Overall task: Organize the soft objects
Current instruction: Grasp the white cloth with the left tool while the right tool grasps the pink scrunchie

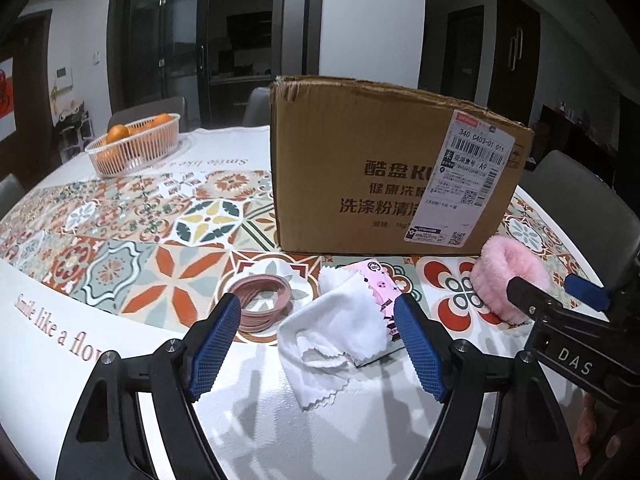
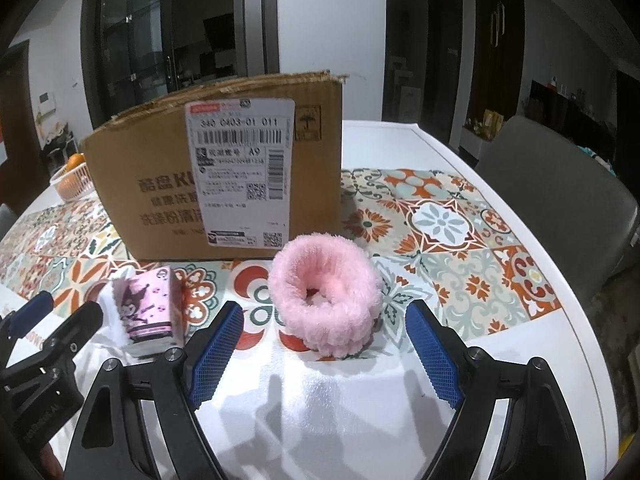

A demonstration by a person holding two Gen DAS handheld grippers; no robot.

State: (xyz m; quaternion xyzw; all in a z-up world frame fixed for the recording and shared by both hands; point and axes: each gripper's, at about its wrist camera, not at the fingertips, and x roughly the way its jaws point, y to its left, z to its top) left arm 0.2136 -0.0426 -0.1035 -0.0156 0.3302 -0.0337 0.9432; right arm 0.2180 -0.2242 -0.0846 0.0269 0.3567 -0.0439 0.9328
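While the cardboard box (image 1: pixel 384 168) stands on the patterned table (image 1: pixel 120 240), the left gripper (image 1: pixel 320 344) hangs spread wide over the white cloth (image 1: pixel 336 320) in front of it. The right gripper (image 2: pixel 324 340) is spread too, facing the pink fluffy band (image 2: pixel 324 300) before the box's right corner, with hair ties (image 1: pixel 264 300) left of the cloth.

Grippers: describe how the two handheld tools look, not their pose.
The left gripper and right gripper look identical: glossy black plastic arms with silver screw heads and blue cross-hatched finger pads. The right one's body carries white "DAS" lettering in the left view. No cables or sleeves visible.
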